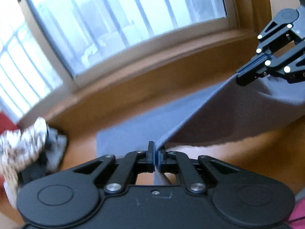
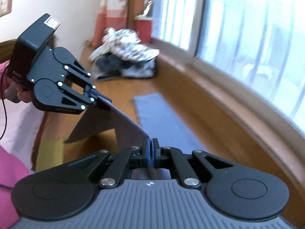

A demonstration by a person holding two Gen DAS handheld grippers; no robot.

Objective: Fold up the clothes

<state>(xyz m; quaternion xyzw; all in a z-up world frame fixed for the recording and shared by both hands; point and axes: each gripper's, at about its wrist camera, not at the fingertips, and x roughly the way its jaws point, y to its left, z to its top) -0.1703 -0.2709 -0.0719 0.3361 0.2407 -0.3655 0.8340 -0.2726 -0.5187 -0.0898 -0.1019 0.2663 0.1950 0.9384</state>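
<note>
A grey-blue garment (image 1: 219, 114) is stretched taut between my two grippers above a wooden surface (image 1: 114, 95). My left gripper (image 1: 156, 150) is shut on one corner of its edge. My right gripper (image 1: 246, 74) is shut on the other corner at the far right. In the right wrist view my right gripper (image 2: 150, 147) pinches the garment (image 2: 118, 118), and my left gripper (image 2: 101, 100) holds the far end at the left. Part of the garment (image 2: 162, 120) lies flat on the wood below.
A pile of patterned and dark clothes (image 2: 125, 55) lies at the far end of the wooden surface (image 2: 190, 105), also in the left wrist view (image 1: 28, 143). A large window (image 1: 114, 19) with a wooden sill runs alongside. A pink sleeve (image 2: 11, 171) is at the left.
</note>
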